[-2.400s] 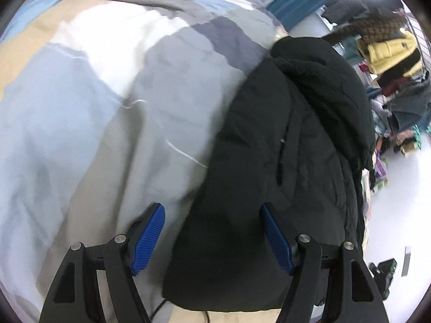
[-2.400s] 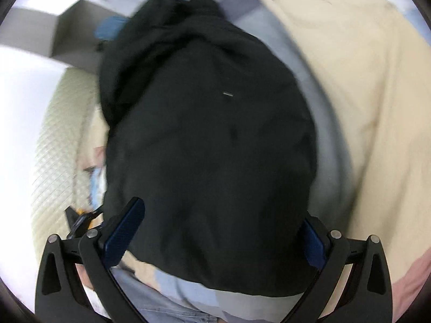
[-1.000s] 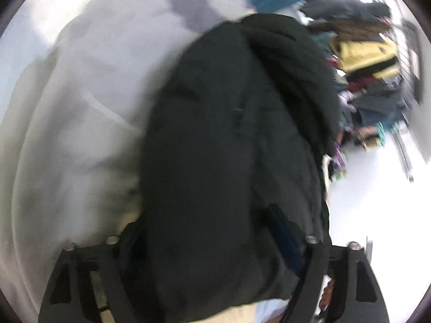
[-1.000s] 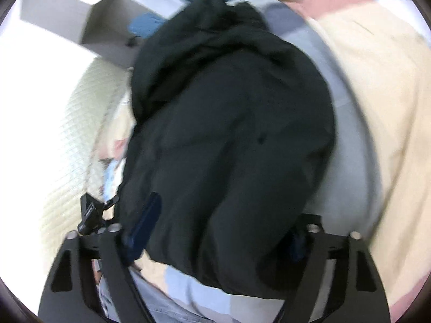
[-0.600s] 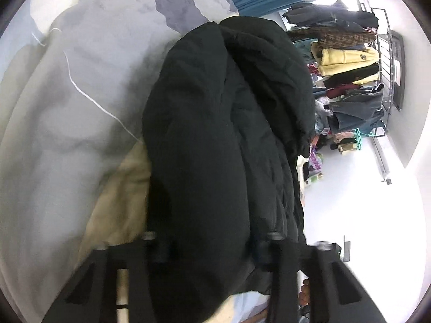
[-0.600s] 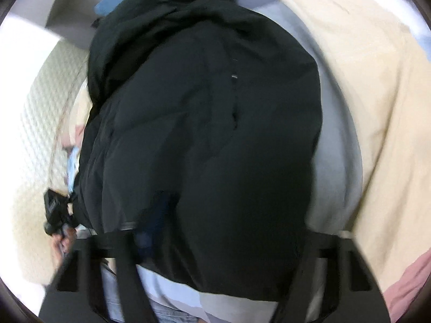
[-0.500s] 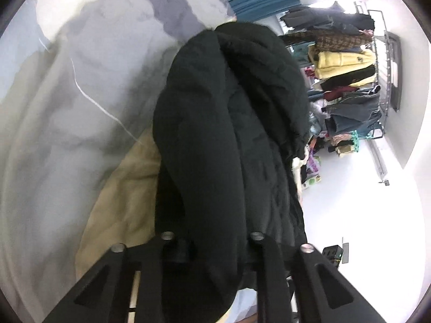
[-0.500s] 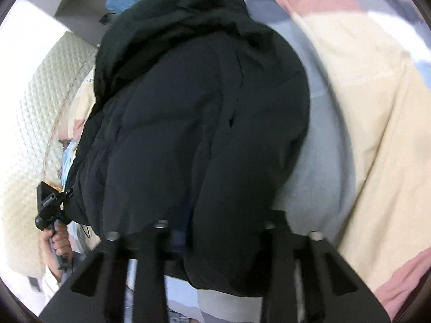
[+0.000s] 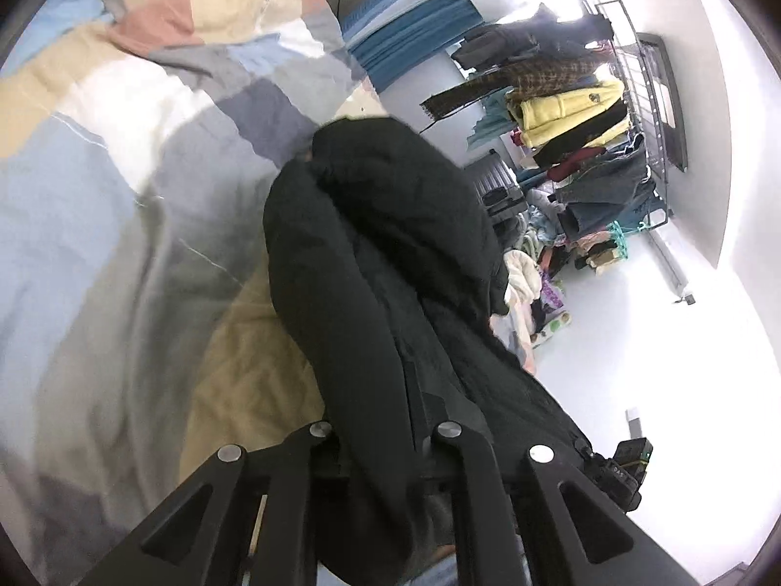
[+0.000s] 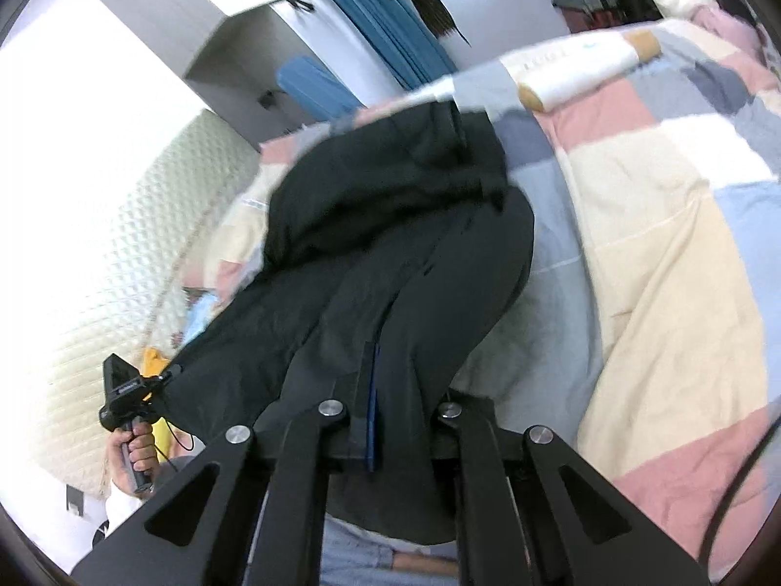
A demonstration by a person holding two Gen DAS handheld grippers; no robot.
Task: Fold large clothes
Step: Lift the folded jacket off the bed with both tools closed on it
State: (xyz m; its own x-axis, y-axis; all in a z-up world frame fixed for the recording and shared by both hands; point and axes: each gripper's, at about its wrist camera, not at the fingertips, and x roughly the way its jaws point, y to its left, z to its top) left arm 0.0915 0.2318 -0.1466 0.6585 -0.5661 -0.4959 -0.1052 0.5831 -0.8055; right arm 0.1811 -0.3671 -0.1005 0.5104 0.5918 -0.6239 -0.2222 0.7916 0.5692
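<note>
Right now my left gripper [image 9: 380, 444] is pinched tight on a thick fold of the black jacket [image 9: 390, 254], and my right gripper [image 10: 390, 410] is clamped on its near hem as well. I see the jacket bunched and raised along the bed's edge, over the patchwork duvet [image 10: 673, 254]. Beyond the bed a clothes rack [image 9: 585, 112] stands.

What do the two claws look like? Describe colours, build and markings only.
Both claws are matte black linkage frames with triangular cut-outs and round silver pivot bolts. The right claw shows a blue pad edge; the left claw's pads are hidden. The left hand holds a black grip, white sleeve below.
</note>
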